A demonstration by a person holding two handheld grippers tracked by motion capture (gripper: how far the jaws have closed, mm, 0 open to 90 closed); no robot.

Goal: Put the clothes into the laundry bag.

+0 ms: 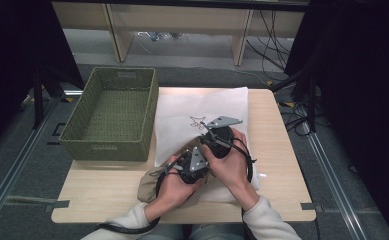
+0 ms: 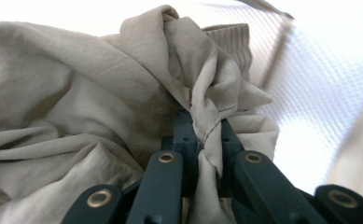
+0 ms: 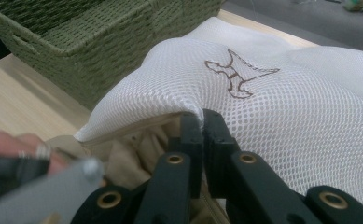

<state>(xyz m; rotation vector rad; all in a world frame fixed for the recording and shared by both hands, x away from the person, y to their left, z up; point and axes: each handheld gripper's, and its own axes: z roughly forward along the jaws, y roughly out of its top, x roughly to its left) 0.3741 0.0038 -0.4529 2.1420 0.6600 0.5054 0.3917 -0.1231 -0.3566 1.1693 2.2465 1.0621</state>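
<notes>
A white mesh laundry bag [image 1: 202, 107] with a small brown emblem [image 3: 237, 77] lies on the wooden table [image 1: 277, 165]. A crumpled beige garment [image 1: 147, 187] sits at the bag's near left corner, partly under my hands. My left gripper [image 2: 202, 128] is shut on a bunched fold of the beige garment [image 2: 90, 93], with the mesh bag [image 2: 319, 84] bright behind it. My right gripper [image 3: 201, 119] is shut on the rim of the mesh bag's opening [image 3: 137, 119] and holds it raised, with beige cloth [image 3: 132, 163] showing inside. From above, both grippers [image 1: 192, 165] [image 1: 217, 137] sit close together.
A green woven basket [image 1: 112, 145] stands on the table's left side, close to the bag's left edge. Bare wood lies to the right of the bag and along the near edge. Cables and dark stands flank the table on the floor.
</notes>
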